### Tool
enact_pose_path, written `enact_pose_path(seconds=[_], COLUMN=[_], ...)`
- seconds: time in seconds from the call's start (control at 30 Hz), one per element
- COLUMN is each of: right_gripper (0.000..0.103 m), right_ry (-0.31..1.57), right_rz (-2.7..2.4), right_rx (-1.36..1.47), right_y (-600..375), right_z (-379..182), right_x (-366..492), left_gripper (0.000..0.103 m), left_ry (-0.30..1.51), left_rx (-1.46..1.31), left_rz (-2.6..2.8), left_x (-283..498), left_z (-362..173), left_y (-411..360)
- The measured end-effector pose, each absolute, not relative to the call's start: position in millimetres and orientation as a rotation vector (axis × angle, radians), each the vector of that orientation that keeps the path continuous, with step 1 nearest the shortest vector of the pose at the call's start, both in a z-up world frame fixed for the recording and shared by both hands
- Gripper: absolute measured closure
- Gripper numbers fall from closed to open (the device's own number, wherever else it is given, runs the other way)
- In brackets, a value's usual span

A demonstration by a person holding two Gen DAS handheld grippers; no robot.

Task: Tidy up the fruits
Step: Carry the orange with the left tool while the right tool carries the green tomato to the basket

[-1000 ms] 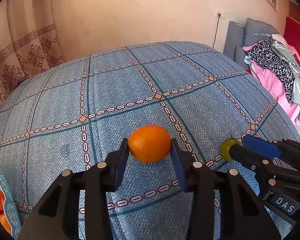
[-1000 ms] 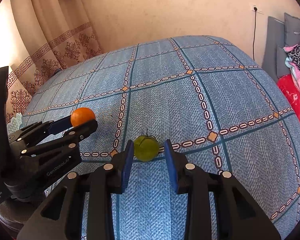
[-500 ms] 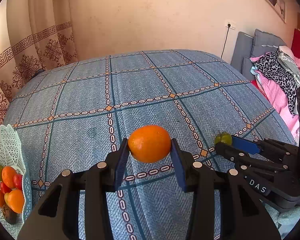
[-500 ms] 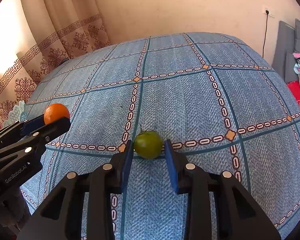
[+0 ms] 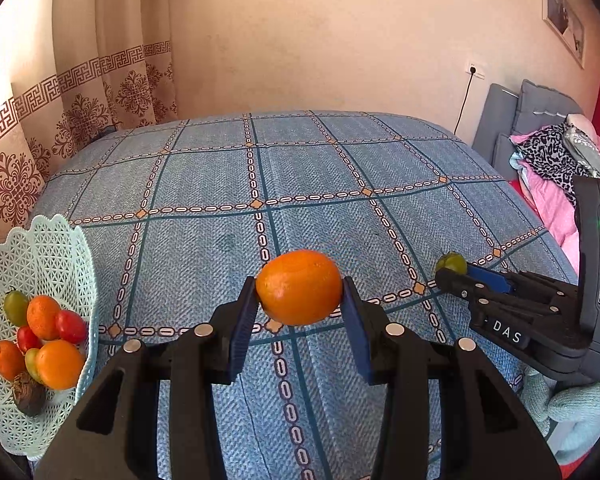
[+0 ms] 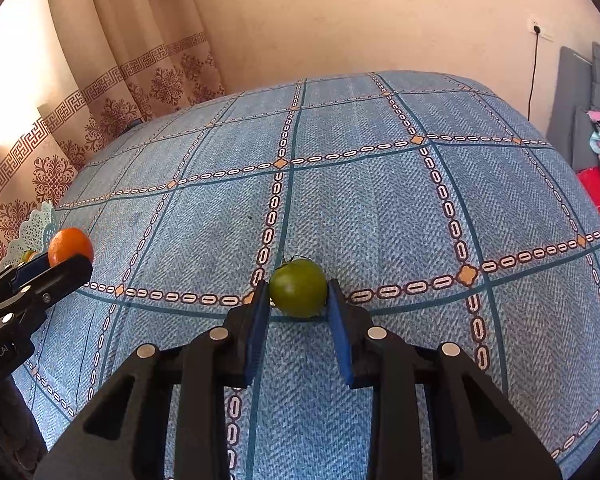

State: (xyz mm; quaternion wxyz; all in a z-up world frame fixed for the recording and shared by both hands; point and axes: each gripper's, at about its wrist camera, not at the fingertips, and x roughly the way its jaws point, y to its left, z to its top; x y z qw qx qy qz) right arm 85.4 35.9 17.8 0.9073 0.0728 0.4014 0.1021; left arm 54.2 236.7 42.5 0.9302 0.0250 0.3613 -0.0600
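Left gripper [image 5: 300, 316], black frame with blue pads, pinches a round orange citrus fruit [image 5: 299, 287] at its widest part, both pads touching the peel, fruit held above the blue patterned tablecloth [image 5: 380, 208]. Right gripper [image 6: 299, 312], same build, pinches a small green tomato-like fruit [image 6: 298, 288], pads on either side; whether this fruit is clear of the cloth cannot be told. Pale mint lattice plastic basket [image 5: 56, 248] sits to the left of the left gripper, near the table edge, already holding several orange, red and green fruits [image 5: 44, 340]. Judged step: carry both fruits to the basket. To do it well: keep each squeeze steady, not harder, since round skins slip forward out of flat pads; move the left one first as it is nearer, lower it over a bare patch of lattice inside the rim, and release low so the pile does not scatter. Keep the right gripper well apart meanwhile.
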Motion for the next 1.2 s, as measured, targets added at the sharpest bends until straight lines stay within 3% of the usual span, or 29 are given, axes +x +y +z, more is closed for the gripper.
enact_pose_path(seconds=[0.47,1.2], right_gripper=[0.074,0.074], right_ry=[0.702,0.628], right_rz=[0.318,0.581], right_rx=[0.138,0.085], right_y=[62.9,217.9], right_z=[60.8,132.0], right_x=[51.4,42.1], left_gripper=[0.06,0.06], left_ry=[0.609,0.54], left_rx=[0.027,-0.019], left_rz=[0.064,0.292], left_x=[2.8,-21.9], left_z=[72.6,86.0], left_y=[303.4,406.9])
